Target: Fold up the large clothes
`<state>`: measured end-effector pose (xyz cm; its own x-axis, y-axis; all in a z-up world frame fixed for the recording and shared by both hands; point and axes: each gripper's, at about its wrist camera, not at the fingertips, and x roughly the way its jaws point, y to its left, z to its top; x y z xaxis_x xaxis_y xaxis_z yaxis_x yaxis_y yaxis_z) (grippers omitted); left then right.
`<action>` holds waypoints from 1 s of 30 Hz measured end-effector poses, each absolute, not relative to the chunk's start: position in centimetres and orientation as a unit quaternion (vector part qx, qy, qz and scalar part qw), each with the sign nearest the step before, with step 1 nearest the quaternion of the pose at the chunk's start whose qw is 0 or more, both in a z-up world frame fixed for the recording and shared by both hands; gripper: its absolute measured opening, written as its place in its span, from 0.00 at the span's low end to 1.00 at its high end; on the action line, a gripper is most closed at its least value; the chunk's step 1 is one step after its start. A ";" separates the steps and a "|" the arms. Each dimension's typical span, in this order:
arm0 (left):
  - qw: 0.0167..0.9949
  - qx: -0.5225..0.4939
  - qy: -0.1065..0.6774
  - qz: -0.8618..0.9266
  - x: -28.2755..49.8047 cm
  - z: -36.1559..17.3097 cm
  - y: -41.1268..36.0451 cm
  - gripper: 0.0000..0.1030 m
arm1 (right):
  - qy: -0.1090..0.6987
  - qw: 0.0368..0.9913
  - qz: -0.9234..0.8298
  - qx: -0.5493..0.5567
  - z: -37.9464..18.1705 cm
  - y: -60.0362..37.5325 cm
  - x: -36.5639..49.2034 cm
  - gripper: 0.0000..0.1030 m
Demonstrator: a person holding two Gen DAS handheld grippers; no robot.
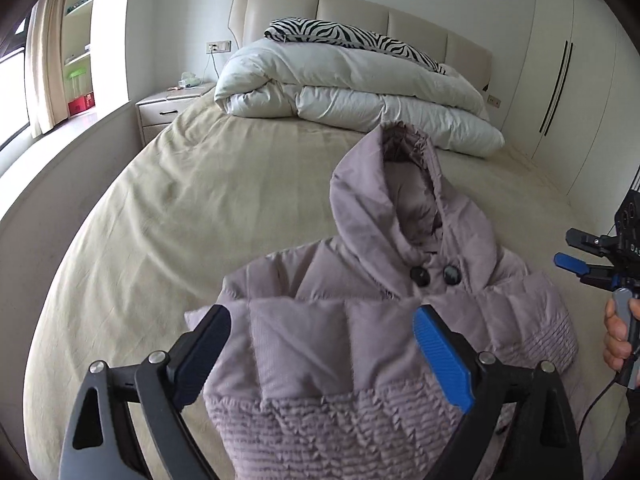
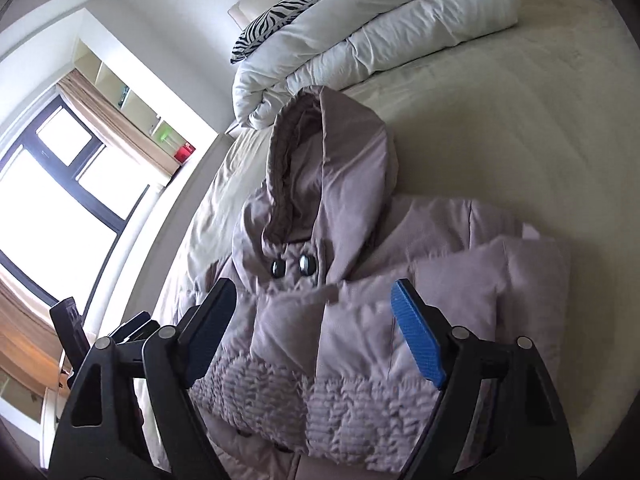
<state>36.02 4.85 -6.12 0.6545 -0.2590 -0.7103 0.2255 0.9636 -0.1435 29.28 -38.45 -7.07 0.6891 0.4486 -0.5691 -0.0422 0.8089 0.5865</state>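
Left gripper point(image 1: 322, 330): we see its jaws spread wide above the folded jacket, with nothing between them.
Right gripper point(image 2: 314, 306): likewise wide apart and holding nothing (in the left wrist view it shows at the right edge point(image 1: 570, 248), off to the side of the jacket, with the person's hand point(image 1: 618, 336) on its grip).
Jacket point(image 1: 360, 344): a mauve quilted puffer, lying on the bed with its sides folded in over the front; two dark buttons point(image 2: 292, 267) sit at the collar.
Hood point(image 1: 396, 188): we find it laid flat, pointing toward the head of the bed.
Bed point(image 1: 168, 208): a beige sheet, wrinkled, under the jacket.
Duvet point(image 1: 352, 88): white, folded in a pile near the headboard point(image 1: 360, 12), just beyond the hood.
Zebra pillow point(image 1: 352, 38): on top of the duvet.
Nightstand point(image 1: 168, 106): beside the bed, toward the window.
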 end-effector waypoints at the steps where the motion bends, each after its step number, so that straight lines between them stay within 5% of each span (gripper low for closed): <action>1: 0.905 -0.028 0.401 -0.141 37.8 -6.0 4.7 0.92 | 0.372 0.872 0.142 0.285 -6.6 -39.2 30.9 0.77; 10: 0.820 -0.188 0.500 -0.205 55.0 -9.3 3.3 0.92 | 0.427 0.821 0.140 0.352 -7.5 -43.0 45.0 0.77; 19: 0.779 -0.172 0.562 -0.217 62.4 -13.9 -2.0 0.91 | 0.483 0.803 0.153 0.314 -12.1 -41.0 55.3 0.77; 23: 0.769 -0.194 0.567 -0.225 64.3 -14.9 -3.1 0.76 | 0.485 0.801 0.146 0.319 -13.4 -40.9 57.7 0.77; 25: 0.768 -0.174 0.571 -0.233 64.6 -15.1 -4.0 0.59 | 0.472 0.808 0.146 0.322 -13.3 -40.8 58.3 0.71; 26: 0.766 -0.169 0.571 -0.243 64.5 -15.0 -4.5 0.36 | 0.468 0.812 0.144 0.318 -13.2 -40.6 58.7 0.56; 30: 0.786 -0.173 0.536 -0.254 62.5 -12.9 -4.3 0.14 | 0.468 0.830 0.130 0.273 -12.5 -39.3 59.1 0.16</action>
<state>62.53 -4.30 -12.92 0.2960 -0.5849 -0.7552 0.2129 0.8111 -0.5448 59.14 -39.29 -12.47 0.5284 0.4711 -0.7063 0.0407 0.8169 0.5753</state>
